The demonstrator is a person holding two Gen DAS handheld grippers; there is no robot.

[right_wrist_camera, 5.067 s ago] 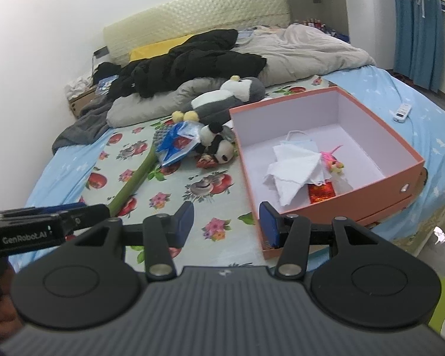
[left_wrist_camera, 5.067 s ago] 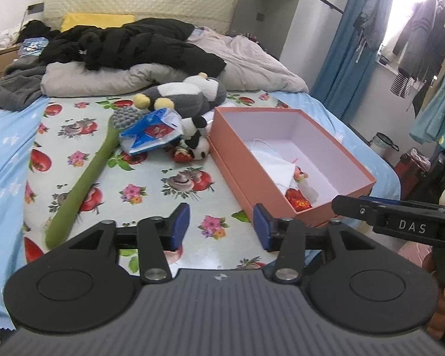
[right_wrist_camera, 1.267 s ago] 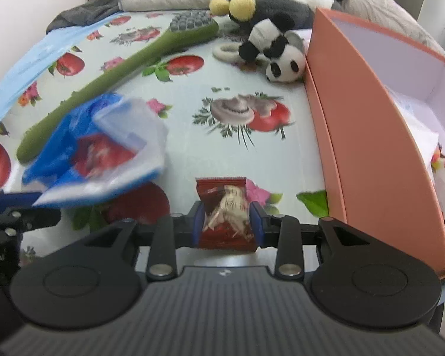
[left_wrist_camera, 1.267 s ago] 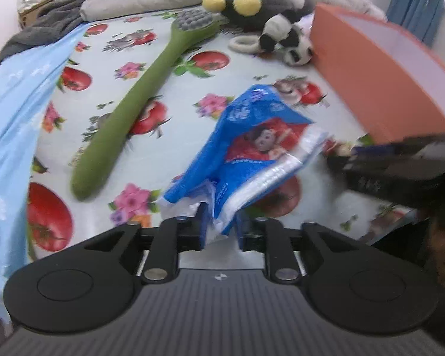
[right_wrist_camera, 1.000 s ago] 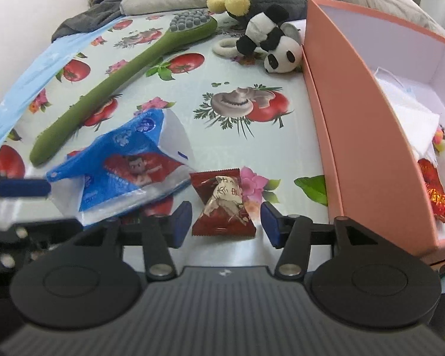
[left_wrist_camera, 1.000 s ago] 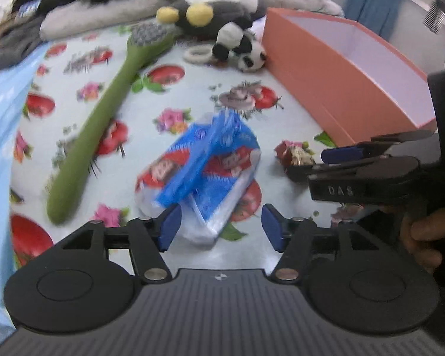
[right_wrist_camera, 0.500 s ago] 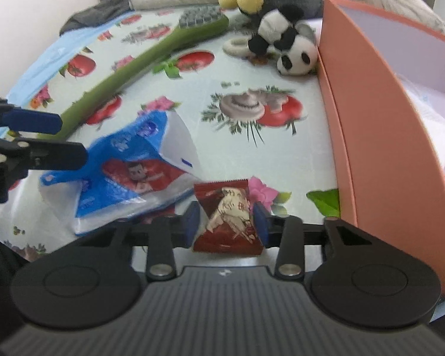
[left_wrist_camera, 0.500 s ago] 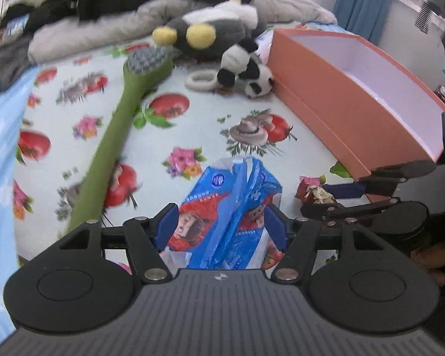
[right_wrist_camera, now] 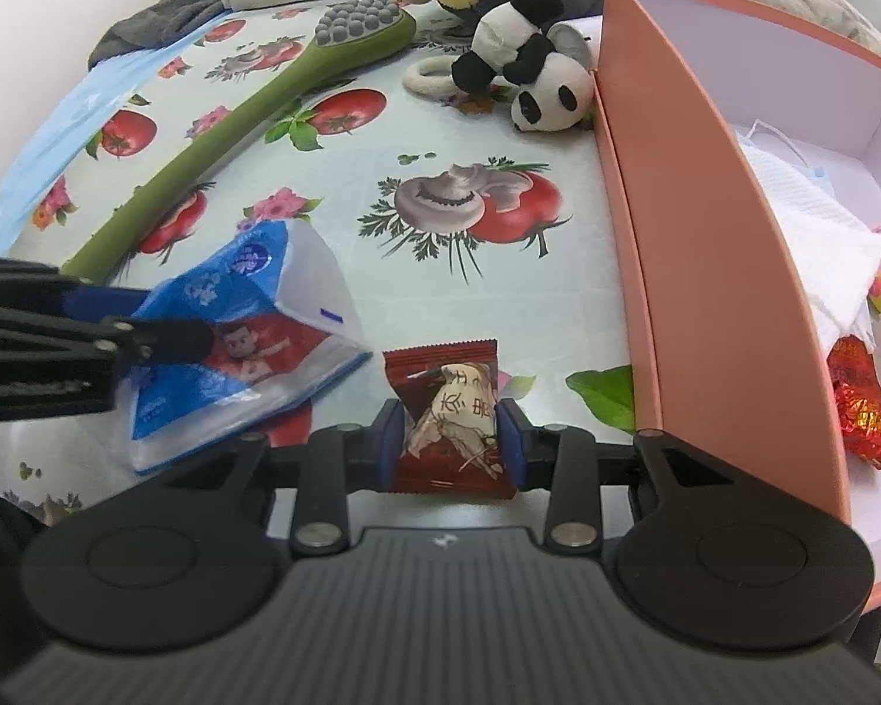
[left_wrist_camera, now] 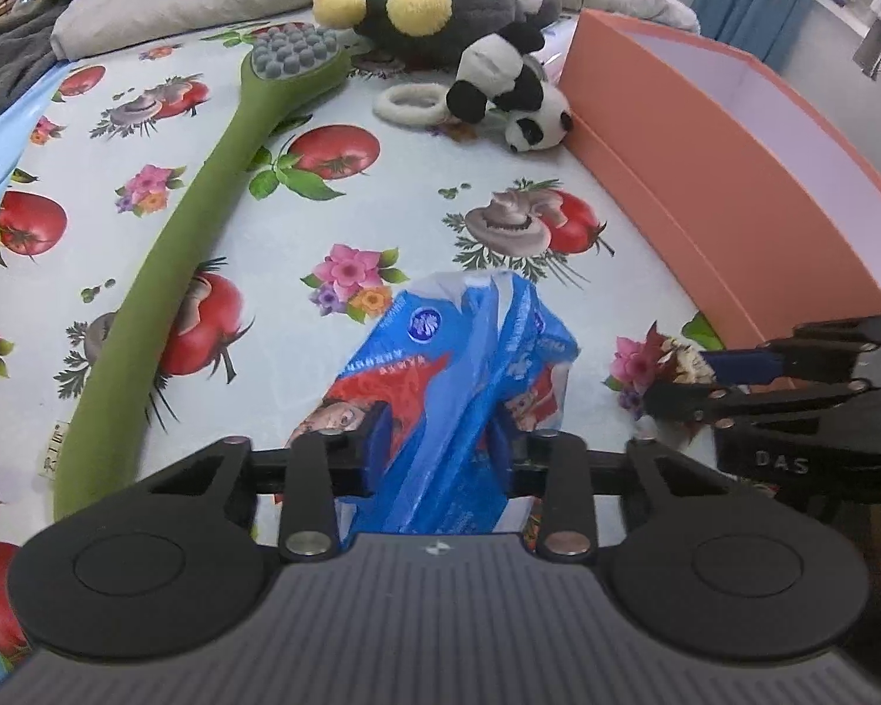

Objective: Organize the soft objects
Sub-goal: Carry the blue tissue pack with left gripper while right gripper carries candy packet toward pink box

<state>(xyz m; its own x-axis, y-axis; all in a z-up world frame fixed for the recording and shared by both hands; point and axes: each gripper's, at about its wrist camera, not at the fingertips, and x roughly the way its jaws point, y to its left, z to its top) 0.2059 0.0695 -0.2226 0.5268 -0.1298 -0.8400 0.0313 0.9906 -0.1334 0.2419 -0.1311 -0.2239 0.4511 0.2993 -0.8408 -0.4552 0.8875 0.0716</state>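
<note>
Task early: orange box [right_wrist_camera: 705,223] at frame right holds tissue and foil sweet only. Left gripper [left_wrist_camera: 437,446] jaws closing on blue tissue pack [left_wrist_camera: 464,364]; right gripper [right_wrist_camera: 451,440] jaws narrow, pinching red snack packet [right_wrist_camera: 449,411]. Panda plush [right_wrist_camera: 528,82] and green brush [left_wrist_camera: 194,223] lie unboxed on bed.

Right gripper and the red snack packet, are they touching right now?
Touching. The right wrist view shows the right gripper with both blue pads pressed against the sides of the red snack packet, no gap either side.

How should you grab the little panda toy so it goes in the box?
Grip the panda toy across its plump middle, coming down from above. It lies on its side against the orange box, head toward the camera; the soft body should squash between the pads, while the round head might slip out.
</note>
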